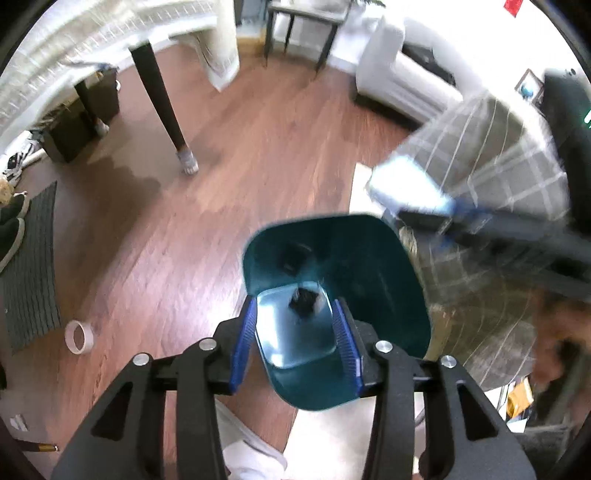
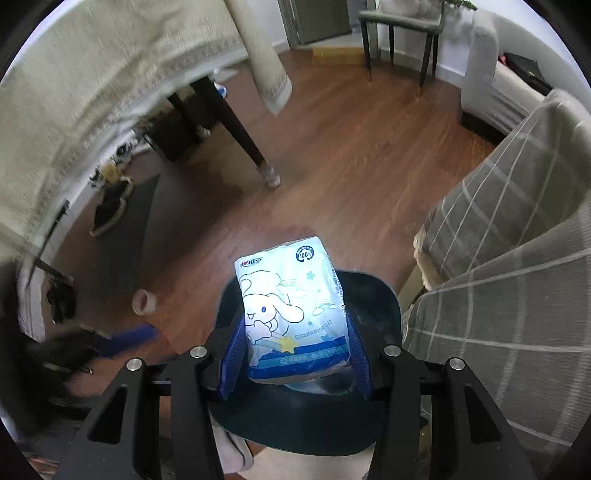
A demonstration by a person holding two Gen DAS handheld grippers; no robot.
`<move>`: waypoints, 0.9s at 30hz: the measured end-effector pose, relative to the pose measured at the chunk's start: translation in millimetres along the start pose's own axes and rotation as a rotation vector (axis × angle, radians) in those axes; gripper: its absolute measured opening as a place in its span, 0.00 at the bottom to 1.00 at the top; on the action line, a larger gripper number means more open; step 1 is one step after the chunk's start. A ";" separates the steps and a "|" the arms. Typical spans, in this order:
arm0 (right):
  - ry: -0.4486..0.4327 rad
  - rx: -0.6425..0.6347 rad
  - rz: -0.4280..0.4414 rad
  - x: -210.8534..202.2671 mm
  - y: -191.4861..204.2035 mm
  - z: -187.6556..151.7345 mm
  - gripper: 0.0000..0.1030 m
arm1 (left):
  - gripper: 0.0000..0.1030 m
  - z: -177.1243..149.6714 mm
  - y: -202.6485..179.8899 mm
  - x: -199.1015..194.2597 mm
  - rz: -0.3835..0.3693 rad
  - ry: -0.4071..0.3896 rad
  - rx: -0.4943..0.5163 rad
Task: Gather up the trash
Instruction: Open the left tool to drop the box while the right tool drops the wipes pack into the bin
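Note:
A teal trash bin (image 1: 369, 266) stands on the wood floor right under both grippers. My left gripper (image 1: 295, 339) hangs over its mouth, blue pads apart with nothing between them. A small dark piece of trash (image 1: 304, 300) lies on the shiny bottom of the bin. My right gripper (image 2: 295, 345) is shut on a blue-and-white tissue pack (image 2: 291, 310) printed with a cartoon dog, held above the bin (image 2: 376, 302). In the left wrist view the pack (image 1: 406, 188) shows as a blurred shape at the right, above the bin's rim.
A white tape roll (image 1: 78, 336) lies on the floor left of the bin. A sofa under a grey plaid throw (image 2: 498, 258) is close on the right. A dark table leg (image 1: 162, 110), a draped tablecloth, a mat with shoes (image 1: 29, 266) and a side table (image 1: 299, 29) stand farther off.

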State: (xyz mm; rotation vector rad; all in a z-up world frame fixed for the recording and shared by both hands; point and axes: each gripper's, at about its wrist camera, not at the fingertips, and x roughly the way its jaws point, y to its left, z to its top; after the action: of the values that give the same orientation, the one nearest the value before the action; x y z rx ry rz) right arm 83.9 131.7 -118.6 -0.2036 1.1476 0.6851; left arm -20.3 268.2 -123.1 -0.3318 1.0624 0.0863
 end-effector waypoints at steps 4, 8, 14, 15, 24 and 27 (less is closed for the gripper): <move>0.071 -0.011 -0.024 27.7 1.0 -10.5 0.49 | 0.45 14.0 -0.9 -22.1 0.004 -0.074 -0.016; 0.140 -0.032 -0.041 49.7 3.2 -25.3 0.49 | 0.41 26.1 -3.4 -39.8 -0.016 -0.127 -0.038; 0.211 -0.064 -0.062 71.9 5.5 -44.1 0.49 | 0.35 35.9 -10.2 -69.0 -0.017 -0.219 -0.034; 0.226 -0.079 -0.073 76.5 6.8 -48.4 0.50 | 0.32 37.0 -12.2 -72.0 -0.018 -0.229 -0.030; 0.328 -0.101 -0.087 106.6 2.4 -72.9 0.53 | 0.25 44.8 -33.4 -103.7 -0.061 -0.343 0.014; 0.350 -0.111 -0.089 110.9 0.5 -81.7 0.55 | 0.25 47.8 -43.6 -120.6 -0.054 -0.403 0.037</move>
State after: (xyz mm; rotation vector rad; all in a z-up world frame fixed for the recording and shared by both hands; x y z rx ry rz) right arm 46.8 136.3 -251.2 -0.4800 1.4257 0.6498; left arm -29.0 252.4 12.6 -0.2940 0.6553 0.0804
